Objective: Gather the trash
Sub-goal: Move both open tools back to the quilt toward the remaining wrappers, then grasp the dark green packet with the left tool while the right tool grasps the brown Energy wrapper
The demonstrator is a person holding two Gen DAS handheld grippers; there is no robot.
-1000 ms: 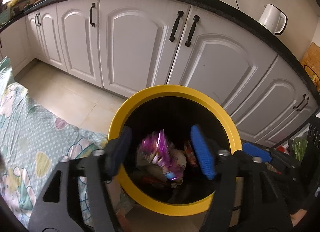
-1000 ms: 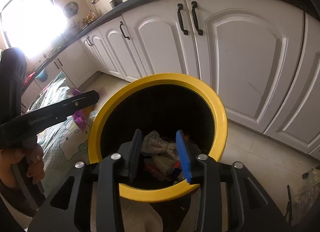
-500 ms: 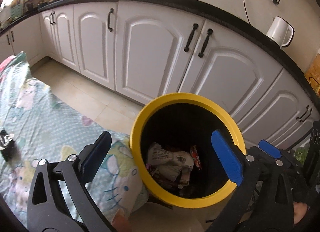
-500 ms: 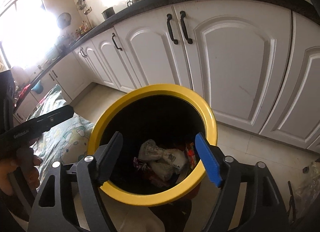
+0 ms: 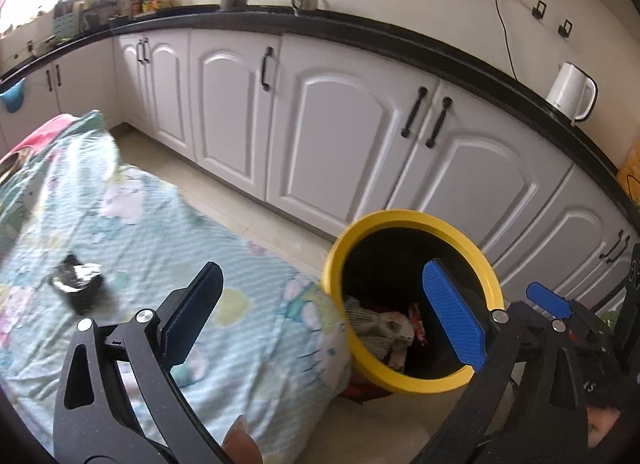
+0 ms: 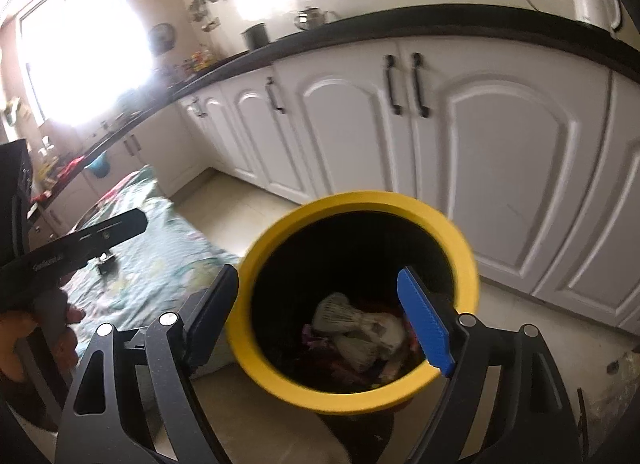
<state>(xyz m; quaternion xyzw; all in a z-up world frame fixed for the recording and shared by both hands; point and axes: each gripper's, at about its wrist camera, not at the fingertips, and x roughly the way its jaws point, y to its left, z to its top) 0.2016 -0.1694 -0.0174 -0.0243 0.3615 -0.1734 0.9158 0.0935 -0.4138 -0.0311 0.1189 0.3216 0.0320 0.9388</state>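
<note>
A home kitchen. White cabinets (image 5: 340,143) run under a black countertop (image 5: 400,43); an electric kettle (image 5: 570,93) stands at two o'clock (ladles hang above).

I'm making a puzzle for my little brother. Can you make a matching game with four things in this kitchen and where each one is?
Things:
1. white kettle
2. crumpled wrappers
3. small black object
4. yellow-rimmed bin

Places:
A. on the patterned cloth
B. on the floor in front of the cabinets
C. on the black countertop
D. inside the bin

Pairs: 1-C, 2-D, 3-A, 4-B
</note>
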